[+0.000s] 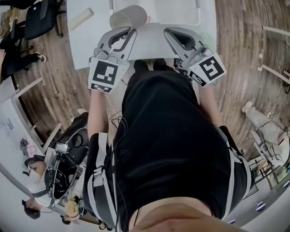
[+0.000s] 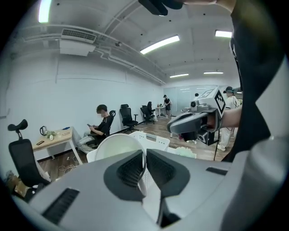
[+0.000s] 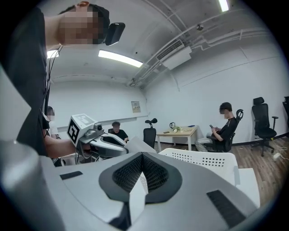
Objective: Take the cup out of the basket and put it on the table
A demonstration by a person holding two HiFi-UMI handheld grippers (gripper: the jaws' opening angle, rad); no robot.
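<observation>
My left gripper (image 1: pixel 131 31) is shut on the wall of a white cup (image 1: pixel 129 18), which hangs in the air over the near edge of the white table (image 1: pixel 86 45). In the left gripper view the cup (image 2: pixel 119 146) has its rim pinched between the ribbed pads of the left gripper (image 2: pixel 145 155), open mouth tilted sideways. The white perforated basket (image 1: pixel 172 11) stands just behind it on the table. My right gripper (image 1: pixel 170 31) hovers to the cup's right, shut with nothing in it. The right gripper view shows the right gripper (image 3: pixel 142 158), the basket (image 3: pixel 203 158) ahead and the cup (image 3: pixel 135 145) at left.
A beige roll (image 1: pixel 81 18) lies on the table's far left. Black office chairs (image 1: pixel 41 18) stand on the wooden floor at left. A seated person (image 2: pixel 101 124) and a small wooden desk (image 2: pixel 52 140) are farther back in the room.
</observation>
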